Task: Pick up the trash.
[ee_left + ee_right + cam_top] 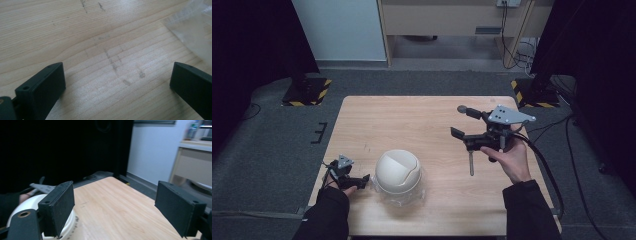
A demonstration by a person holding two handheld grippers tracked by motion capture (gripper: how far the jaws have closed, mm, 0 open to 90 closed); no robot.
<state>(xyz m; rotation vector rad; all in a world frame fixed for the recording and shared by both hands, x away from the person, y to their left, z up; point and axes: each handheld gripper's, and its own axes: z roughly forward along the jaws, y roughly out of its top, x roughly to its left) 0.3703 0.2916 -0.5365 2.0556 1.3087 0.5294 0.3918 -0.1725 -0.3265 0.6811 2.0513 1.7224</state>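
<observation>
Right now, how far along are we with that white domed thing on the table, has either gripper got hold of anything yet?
Nothing looks done yet. The white domed container sits on clear plastic film near the table's front edge, ungripped. The left gripper is low beside it, jaws open over bare wood. The right gripper is raised and open, holding nothing. A slim metal tool lies untouched. All handling is left.

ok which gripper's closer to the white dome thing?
Left. The left gripper sits just beside the white dome, at its clear plastic base. The right gripper is raised well off to the dome's other side, farther back on the table.
</observation>
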